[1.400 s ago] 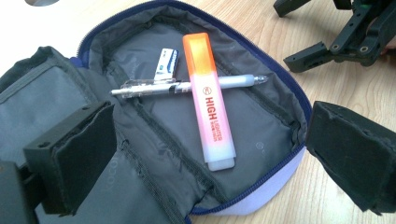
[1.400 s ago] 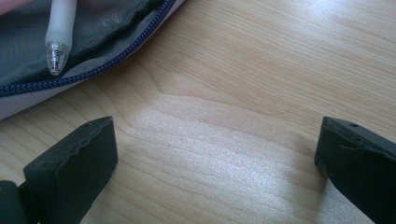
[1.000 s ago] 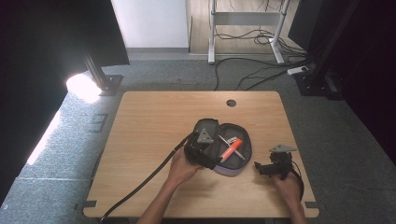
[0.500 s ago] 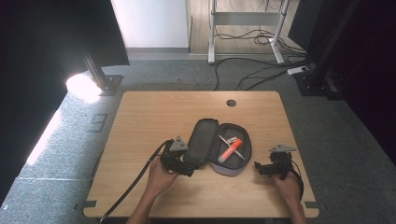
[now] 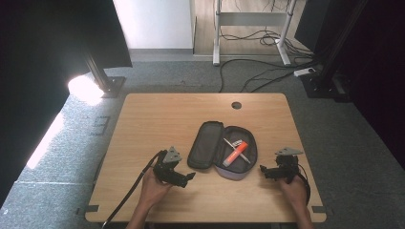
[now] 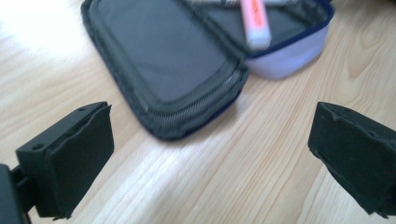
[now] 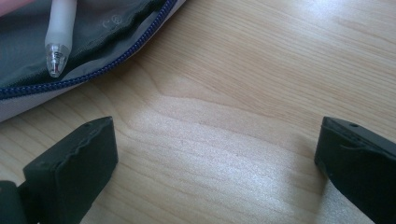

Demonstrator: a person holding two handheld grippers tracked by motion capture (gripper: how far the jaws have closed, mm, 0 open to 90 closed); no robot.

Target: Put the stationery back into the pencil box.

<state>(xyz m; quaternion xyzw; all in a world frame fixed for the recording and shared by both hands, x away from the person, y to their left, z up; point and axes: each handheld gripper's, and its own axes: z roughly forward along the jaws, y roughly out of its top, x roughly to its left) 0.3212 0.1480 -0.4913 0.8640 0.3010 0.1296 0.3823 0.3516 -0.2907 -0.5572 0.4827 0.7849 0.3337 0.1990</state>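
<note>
On the wooden table (image 5: 157,119), toward its near edge, the pencil case (image 5: 222,150) lies unzipped with its lid folded flat to the left; an orange highlighter (image 5: 235,153) and what looks like a pen (image 5: 236,150) rest inside. Left of the case, the left gripper (image 5: 186,177) is released, jaws wide, empty. Right of the case, the right gripper (image 5: 263,171) is likewise spread and empty. Judging by this, the opening step seems finished; next likely calls for reaching into the case. Bare wood beyond the case leaves ample room.
</note>
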